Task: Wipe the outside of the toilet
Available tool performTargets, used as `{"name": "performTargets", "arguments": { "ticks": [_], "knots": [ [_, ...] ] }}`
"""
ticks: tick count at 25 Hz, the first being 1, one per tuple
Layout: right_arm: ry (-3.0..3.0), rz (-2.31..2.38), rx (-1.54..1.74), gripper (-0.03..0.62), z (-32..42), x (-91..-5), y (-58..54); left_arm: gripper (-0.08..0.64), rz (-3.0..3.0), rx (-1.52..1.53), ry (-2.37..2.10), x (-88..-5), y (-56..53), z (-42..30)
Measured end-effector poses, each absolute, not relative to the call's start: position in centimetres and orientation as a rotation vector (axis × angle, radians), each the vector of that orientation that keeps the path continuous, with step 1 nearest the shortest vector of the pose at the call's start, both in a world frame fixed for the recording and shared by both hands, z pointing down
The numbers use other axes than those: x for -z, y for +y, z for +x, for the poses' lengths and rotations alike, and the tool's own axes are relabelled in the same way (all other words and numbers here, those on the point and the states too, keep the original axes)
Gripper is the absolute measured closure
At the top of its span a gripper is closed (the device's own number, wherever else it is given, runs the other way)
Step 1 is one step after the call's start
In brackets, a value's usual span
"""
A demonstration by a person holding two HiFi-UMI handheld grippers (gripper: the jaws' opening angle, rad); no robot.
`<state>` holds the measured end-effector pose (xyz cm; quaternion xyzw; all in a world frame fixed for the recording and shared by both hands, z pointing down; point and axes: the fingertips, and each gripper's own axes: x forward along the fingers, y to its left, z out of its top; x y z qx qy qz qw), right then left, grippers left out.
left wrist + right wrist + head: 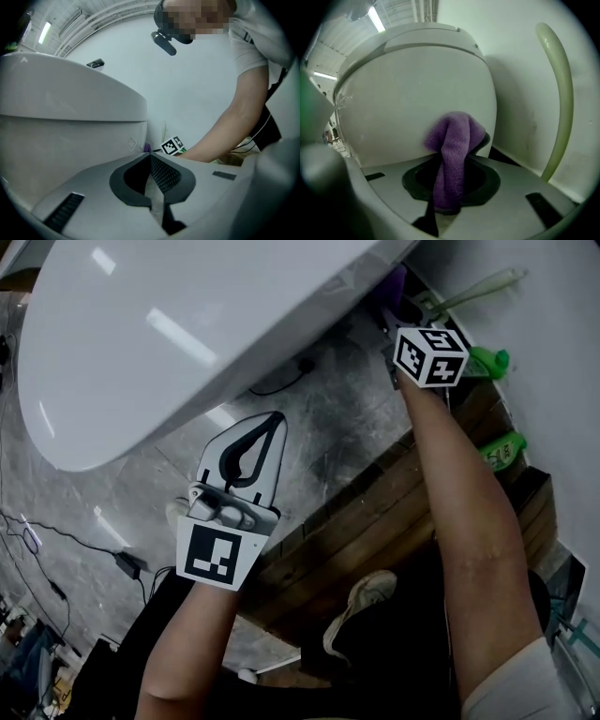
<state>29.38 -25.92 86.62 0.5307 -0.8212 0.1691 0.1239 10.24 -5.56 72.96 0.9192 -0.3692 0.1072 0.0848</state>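
The floor (328,418) is grey marbled tile and fills the middle and left of the head view, under the overhanging toilet (187,324). A black cable (281,382) curls on it near the upper middle. A thinner cable (66,536) crosses the lower left to a black adapter (127,564). Dark wooden boards (375,507) lie across it from lower middle to upper right. A pale shoe (361,607) is at their lower edge, and a green bottle (489,362) and a second bottle (503,448) stand by the right edge
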Motion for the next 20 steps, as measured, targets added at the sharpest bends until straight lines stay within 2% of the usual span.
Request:
{"name": "performTargets", "arguments": {
  "ticks": [10, 20],
  "knots": [
    [-2.399, 1.448, -0.606, 0.500, 18.7, -91.7, -17.7, 0.554, 2.696, -0.308, -1.201, -73.0, -6.0, 7.2],
    [-2.481, 1.281, -0.661, 0.499, 7.4, -92.7, -11.4, 0.554, 2.608, -0.287, -1.332, -74.3, -4.3, 2.5]
  ]
}}
